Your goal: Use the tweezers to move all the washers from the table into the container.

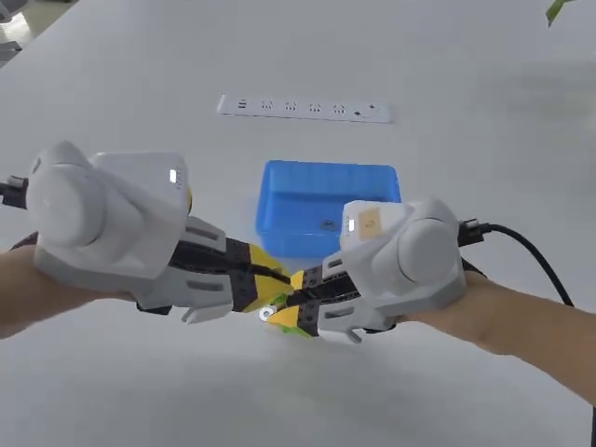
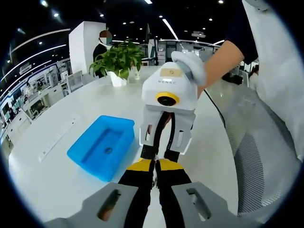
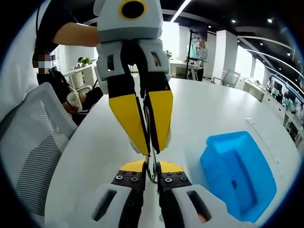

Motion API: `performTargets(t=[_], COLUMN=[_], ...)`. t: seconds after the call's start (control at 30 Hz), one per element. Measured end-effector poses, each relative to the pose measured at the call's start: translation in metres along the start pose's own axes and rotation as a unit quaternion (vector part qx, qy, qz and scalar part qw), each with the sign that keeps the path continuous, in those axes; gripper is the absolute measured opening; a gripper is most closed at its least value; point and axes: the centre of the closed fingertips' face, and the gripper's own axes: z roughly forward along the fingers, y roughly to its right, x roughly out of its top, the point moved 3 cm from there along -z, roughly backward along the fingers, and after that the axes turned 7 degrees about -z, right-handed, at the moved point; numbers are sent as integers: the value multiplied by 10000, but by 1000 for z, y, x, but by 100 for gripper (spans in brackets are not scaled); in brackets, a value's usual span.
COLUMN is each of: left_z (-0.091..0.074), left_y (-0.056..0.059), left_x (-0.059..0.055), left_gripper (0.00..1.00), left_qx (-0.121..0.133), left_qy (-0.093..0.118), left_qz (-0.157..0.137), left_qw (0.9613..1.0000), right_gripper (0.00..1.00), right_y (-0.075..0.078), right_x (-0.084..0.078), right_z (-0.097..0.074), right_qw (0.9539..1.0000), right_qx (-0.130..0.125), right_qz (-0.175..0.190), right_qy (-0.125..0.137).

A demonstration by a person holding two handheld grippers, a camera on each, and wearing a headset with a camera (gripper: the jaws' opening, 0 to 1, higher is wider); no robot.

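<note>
The container (image 1: 279,200) sits on the table (image 1: 484,158), power strip (image 1: 303,108) behind it.

The head camera is looking steeply down from just above and behind both grippers, across the table (image 1: 447,74). The left gripper camera is facing the right gripper (image 2: 159,154) almost nose to nose. The right gripper camera is facing the left gripper (image 3: 151,145) just as closely. All three are taking in the blue container (image 1: 326,170).

Two grippers meet just before the container (image 1: 279,179): left gripper (image 3: 152,149) and right gripper (image 3: 152,168). One pair of tweezers (image 3: 151,161) sits between them. One blue container, one small dark piece (image 1: 328,223) inside. One power strip (image 1: 303,108) beyond it. One plant (image 2: 118,59) farther beyond.
</note>
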Motion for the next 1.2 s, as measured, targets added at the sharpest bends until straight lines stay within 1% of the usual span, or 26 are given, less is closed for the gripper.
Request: performTargets(t=[0.03,0.1,0.27,0.3,0.33,0.4,0.43,0.47,0.5,0.67,1.03,1.2], left_z=[0,1,2,2,2,2,2,2,2,2,-5,-13], left_y=[1,1,1,0,1,3,4,4,4,5,3,2], left_x=[0,1,2,2,2,2,2,1,1,-4,-1,0], left_gripper=[6,6,7,7,7,11,13,14,14,18,20,20], left_qx=[-19,-26,-21,-16,-24,-87,-100,-97,-82,-27,132,213], left_qy=[-8,-2,-14,-13,-26,-65,-98,-120,-146,-262,-176,-88], left_qz=[-37,-1,-92,-83,-12,-30,13,98,124,164,86,6], left_qw=[10000,10000,10000,10000,10000,9999,9999,9998,9998,9995,9997,9997], right_gripper=[10,9,9,9,9,9,9,9,9,9,9,9], right_y=[0,0,0,1,1,1,2,2,2,4,4,5], right_x=[0,0,-1,-1,-1,-2,-2,-2,-2,1,1,4], right_z=[0,-1,-1,-1,-2,-2,-2,-2,-2,-4,-8,-11], right_qw=[10000,10000,10000,10000,10000,9999,9999,9999,9999,9998,9998,9998], right_qx=[5,-8,-62,-71,-75,-82,-91,-92,-100,-137,-166,-194], right_qz=[-33,-52,21,32,39,54,62,58,55,86,78,78], right_qy=[-4,0,48,51,53,56,54,54,51,98,30,21])
